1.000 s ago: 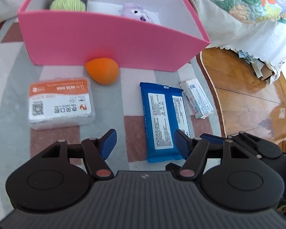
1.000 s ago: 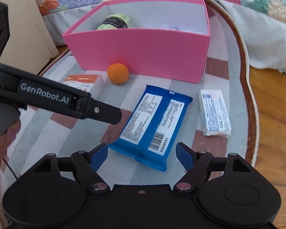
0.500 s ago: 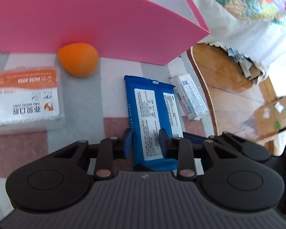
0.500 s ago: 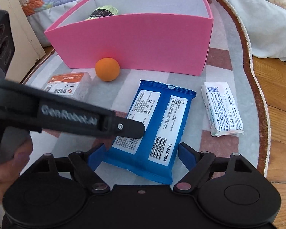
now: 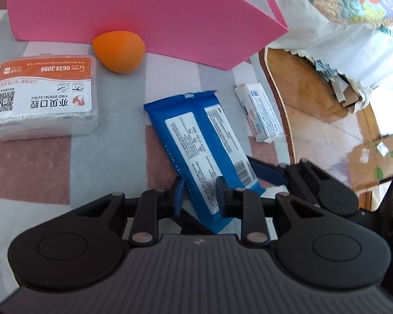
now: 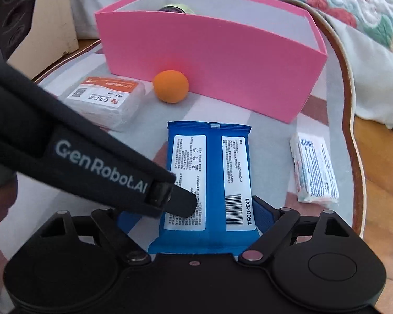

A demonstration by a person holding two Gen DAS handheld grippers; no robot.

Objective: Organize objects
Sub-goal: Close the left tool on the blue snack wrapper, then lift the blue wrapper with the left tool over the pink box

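A blue wipes pack (image 6: 209,172) lies on the striped cloth in front of a pink box (image 6: 209,60). My right gripper (image 6: 196,225) is open with its fingers on either side of the pack's near end. My left gripper (image 5: 199,196) has its fingers narrowed over the pack's (image 5: 196,141) near corner; its arm (image 6: 91,162) crosses the right wrist view and its tip rests on the pack. An orange sponge (image 5: 119,51) sits against the box (image 5: 144,13).
A clear dental box with an orange label (image 5: 43,96) lies at the left. A small white packet (image 5: 259,112) lies near the table's right edge (image 6: 353,120). Green yarn (image 6: 174,7) sits inside the box. Bedding hangs behind.
Both grippers moved forward onto the blue pack. My left gripper's fingers narrowed from wide open. The pack has turned, and the right gripper's fingers now straddle its near end.
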